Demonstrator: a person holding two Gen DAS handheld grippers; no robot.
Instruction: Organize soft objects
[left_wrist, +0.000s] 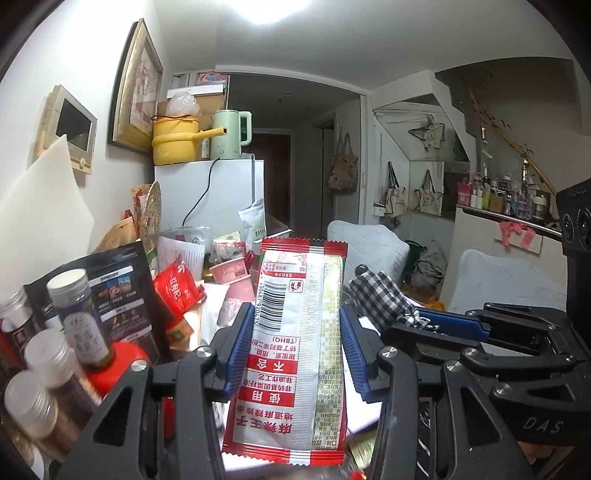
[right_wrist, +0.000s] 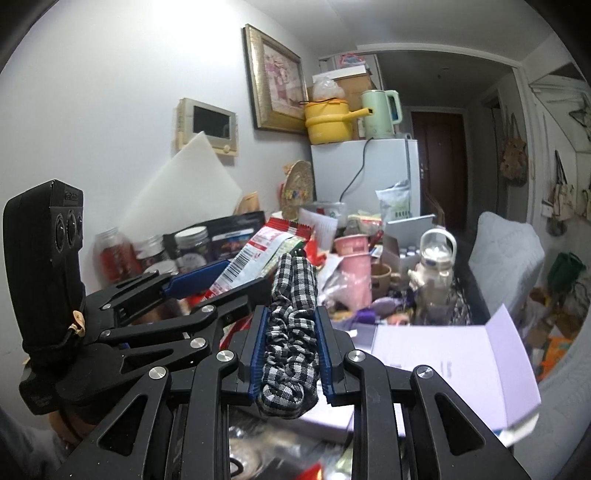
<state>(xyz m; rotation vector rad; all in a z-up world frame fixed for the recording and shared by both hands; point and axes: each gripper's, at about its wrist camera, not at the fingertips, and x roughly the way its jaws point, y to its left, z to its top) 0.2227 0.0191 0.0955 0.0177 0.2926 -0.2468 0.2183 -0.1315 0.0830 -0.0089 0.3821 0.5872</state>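
Snack packet (left_wrist: 295, 347), red and white with a barcode and a green-gold panel, is held upright between the blue pads of the left gripper (left_wrist: 291, 350), closed against both long edges; its top end stands above the fingertips and its sealed bottom end hangs below them. It is clear of the cluttered tabletop (left_wrist: 207, 295) behind it. In the right wrist view the same packet (right_wrist: 258, 254) leans to the upper right from those jaws.

Checked fabric piece (right_wrist: 291, 332), black and white and gathered like a scrunchie or rolled cloth, is pinched lengthwise in the right gripper (right_wrist: 290, 350), pads tight on both sides; the exact kind of item cannot be confirmed. In the left wrist view the fabric (left_wrist: 380, 299) lies just right of the packet, the two grippers side by side.

Noted behind: capped jars (left_wrist: 70, 314) at the left, a black pouch (left_wrist: 122, 291), pink cups (left_wrist: 232, 273), and a white fridge (left_wrist: 221, 195) carrying a yellow pot (left_wrist: 177, 140) and a green kettle (left_wrist: 231, 134). A pale open box (right_wrist: 454, 365) sits below and right of the right gripper, beside a clear bottle (right_wrist: 436, 266). A framed picture (right_wrist: 277, 79) hangs on the wall.
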